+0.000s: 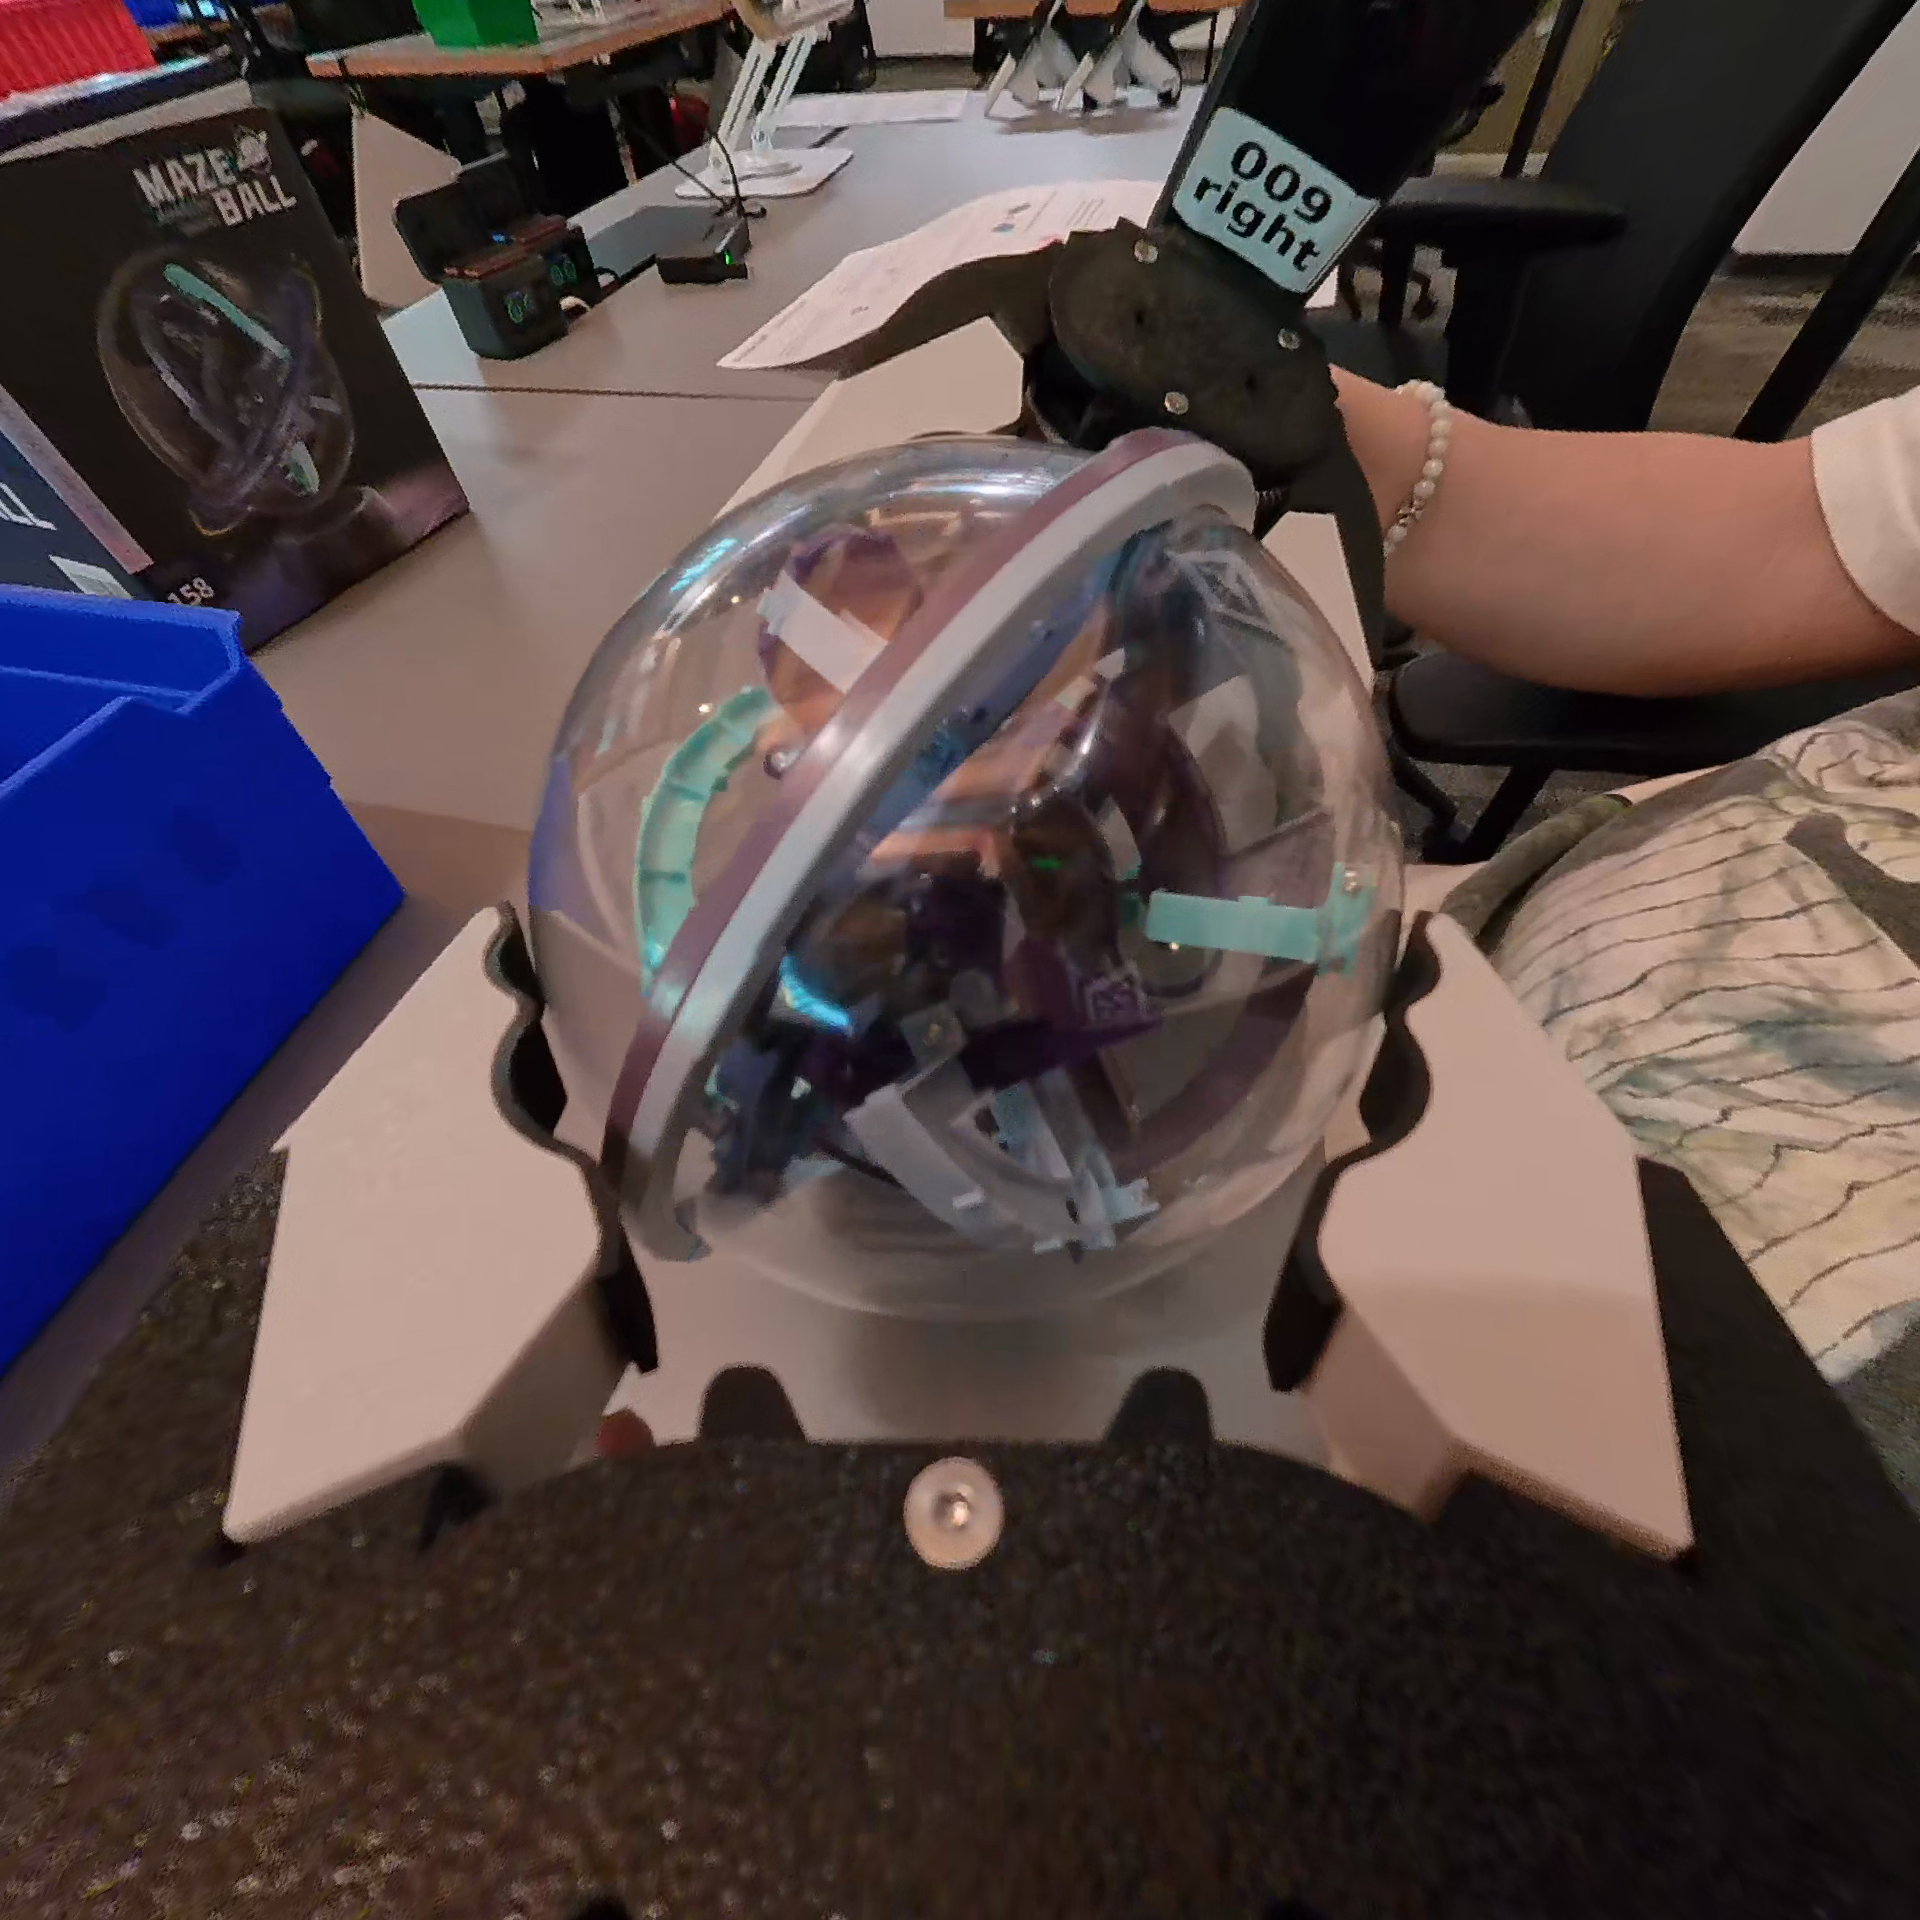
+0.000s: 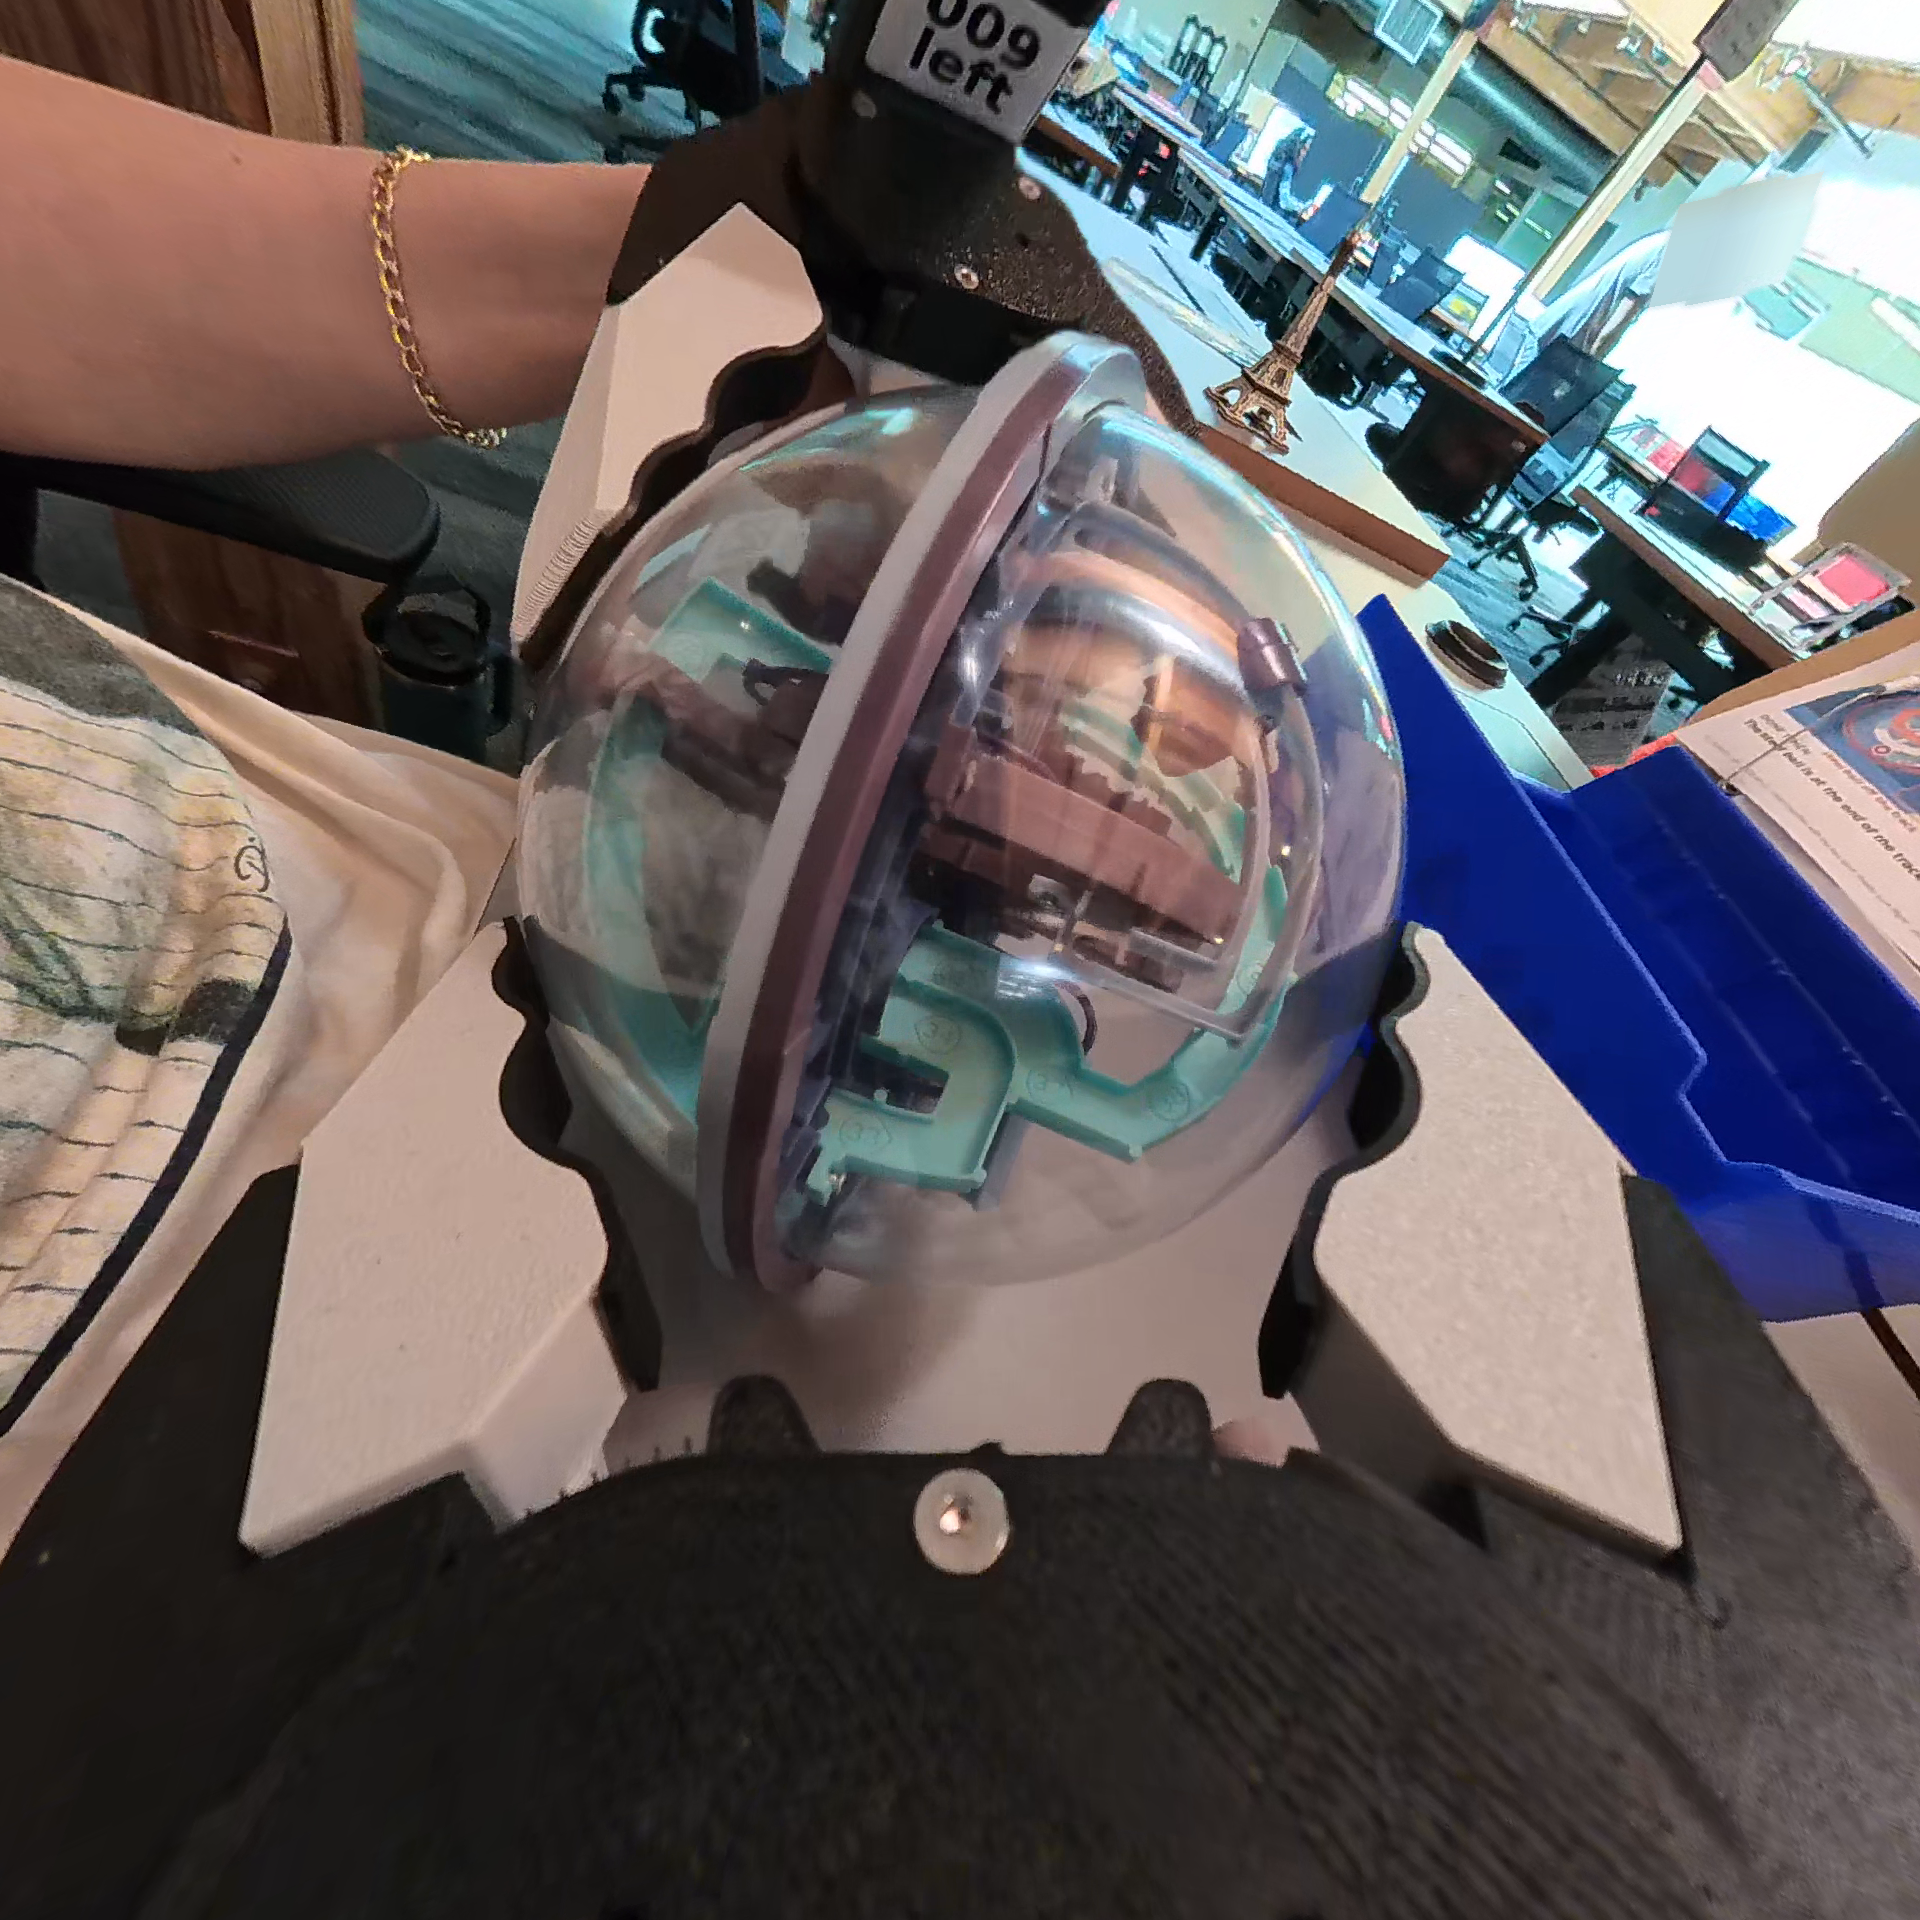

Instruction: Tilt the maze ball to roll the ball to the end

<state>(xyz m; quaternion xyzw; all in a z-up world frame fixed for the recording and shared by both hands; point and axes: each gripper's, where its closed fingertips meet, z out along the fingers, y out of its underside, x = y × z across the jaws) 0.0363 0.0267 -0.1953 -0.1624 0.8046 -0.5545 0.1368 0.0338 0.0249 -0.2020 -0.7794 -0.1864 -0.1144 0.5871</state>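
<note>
The maze ball (image 1: 966, 831) is a clear sphere with teal, purple and grey tracks inside and a grey-purple equator ring that runs steeply tilted. It is held up above the table. My left gripper (image 1: 966, 935) is shut on it, one finger on each side. My right gripper (image 2: 961, 951) is shut on the same ball (image 2: 1039, 831) from the opposite side. The right gripper's body (image 1: 1174, 343) shows behind the ball's top in the left wrist view. A small metal ball (image 1: 777, 764) seems to sit by a teal track near the ring.
A blue bin (image 1: 156, 883) stands close on the left, and it also shows in the right wrist view (image 2: 1662, 987). The toy's dark box (image 1: 229, 343), chargers (image 1: 509, 291) and papers (image 1: 935, 270) lie on the grey table (image 1: 582, 468). A black chair (image 1: 1538, 260) stands at the right.
</note>
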